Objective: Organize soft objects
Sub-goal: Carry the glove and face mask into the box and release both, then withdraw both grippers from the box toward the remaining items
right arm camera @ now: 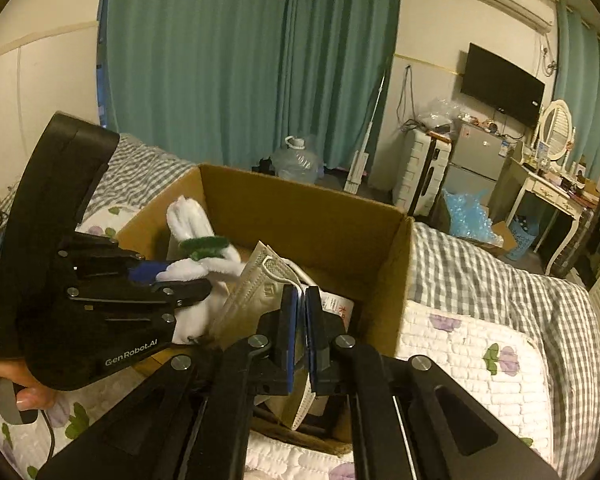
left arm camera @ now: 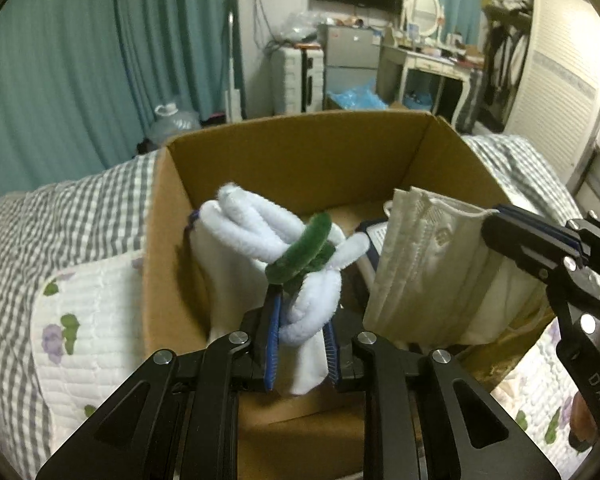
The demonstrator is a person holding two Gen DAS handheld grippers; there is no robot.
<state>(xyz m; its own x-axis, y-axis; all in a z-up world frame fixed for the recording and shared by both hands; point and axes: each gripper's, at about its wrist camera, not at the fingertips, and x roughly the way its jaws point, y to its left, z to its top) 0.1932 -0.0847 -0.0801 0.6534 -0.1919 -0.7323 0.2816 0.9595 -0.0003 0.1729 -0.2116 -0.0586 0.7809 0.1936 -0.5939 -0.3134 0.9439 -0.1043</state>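
**Both grippers loaded over the box: release risks**

Left wrist view: The left gripper [left arm camera: 300, 344] clamps a white fuzzy pipe-cleaner bundle tied with a green band [left arm camera: 296, 256], plus white cloth, above the open brown cardboard box [left arm camera: 300, 148]. Likely fault: the loose bundle snags on a blue pad at release. The box floor is mostly hidden.

Right wrist view: The right gripper [right arm camera: 301, 336] pinches a pleated off-white face mask [right arm camera: 256, 284] just inside the near wall. An ear loop may catch. The mask's lower edge and the printed item beneath are unreadable.

box [left arm camera: 300, 148] back half open, mask [left arm camera: 428, 264] blocking right.
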